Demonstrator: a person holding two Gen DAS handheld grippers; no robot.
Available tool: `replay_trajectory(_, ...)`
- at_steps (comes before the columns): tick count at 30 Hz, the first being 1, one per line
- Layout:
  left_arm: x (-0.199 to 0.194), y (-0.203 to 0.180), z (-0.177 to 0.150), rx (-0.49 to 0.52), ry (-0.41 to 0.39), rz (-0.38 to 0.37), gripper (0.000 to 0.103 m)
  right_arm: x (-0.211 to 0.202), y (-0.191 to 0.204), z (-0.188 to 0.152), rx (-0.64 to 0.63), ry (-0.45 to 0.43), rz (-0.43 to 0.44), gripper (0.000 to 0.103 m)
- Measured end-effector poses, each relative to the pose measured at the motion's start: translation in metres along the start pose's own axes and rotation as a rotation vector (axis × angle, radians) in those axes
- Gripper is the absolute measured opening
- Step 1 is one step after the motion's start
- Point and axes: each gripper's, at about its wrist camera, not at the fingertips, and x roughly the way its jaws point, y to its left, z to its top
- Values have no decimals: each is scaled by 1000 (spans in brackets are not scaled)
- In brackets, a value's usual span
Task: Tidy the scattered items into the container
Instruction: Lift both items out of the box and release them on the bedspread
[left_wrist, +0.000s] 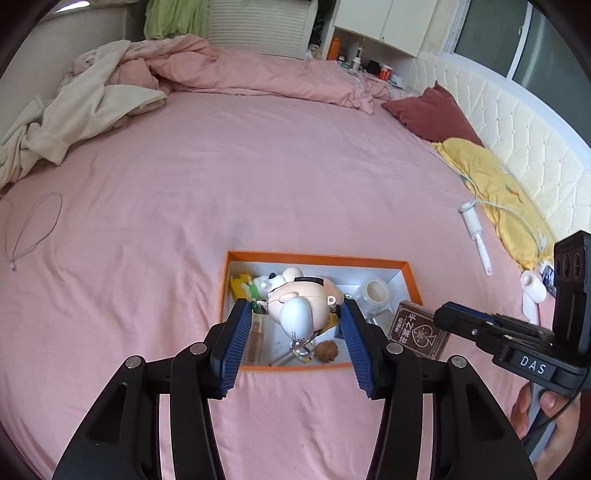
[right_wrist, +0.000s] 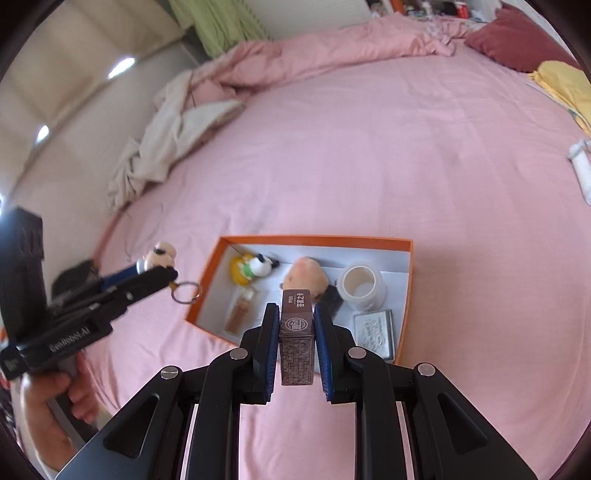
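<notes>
An orange box (left_wrist: 317, 255) with a white inside lies on the pink bed; it also shows in the right wrist view (right_wrist: 317, 239). My left gripper (left_wrist: 293, 315) is shut on a Snoopy keychain figure (left_wrist: 299, 302) and holds it above the box; its key ring (right_wrist: 186, 291) hangs left of the box. My right gripper (right_wrist: 295, 317) is shut on a brown card box (right_wrist: 297, 339), held over the box's near edge; the card box also shows in the left wrist view (left_wrist: 417, 328). Inside lie a yellow toy (right_wrist: 240, 271), a tape roll (right_wrist: 362, 286), a silver tin (right_wrist: 375, 332) and a small bottle (right_wrist: 240, 310).
A lint roller (left_wrist: 476, 236) and a white roll (left_wrist: 533, 286) lie at the right by a yellow pillow (left_wrist: 491, 184). A thin cord loop (left_wrist: 33, 229) lies at the left. Rumpled bedding (left_wrist: 92, 107) is at the far side.
</notes>
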Motion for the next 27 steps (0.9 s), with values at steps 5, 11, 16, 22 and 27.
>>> replay_trajectory(5, -9, -15, -56, -58, 18, -8, 51, -26, 4, -48, 105, -30, 49, 19)
replay_trajectory(11, 19, -10, -114, -134, 118, 6, 51, -24, -11, -113, 226, -5, 65, 19)
replay_trajectory(16, 48, 5, -149, -170, 189, 26, 51, -2, -39, -150, 328, 47, 64, 19)
replay_trajectory(22, 60, 9, -162, -191, 224, 3, 52, 7, -48, -154, 335, 107, -7, 27)
replay_trajectory(27, 62, 11, -165, -194, 231, 13, 52, 9, -52, -159, 330, 146, -47, 25)
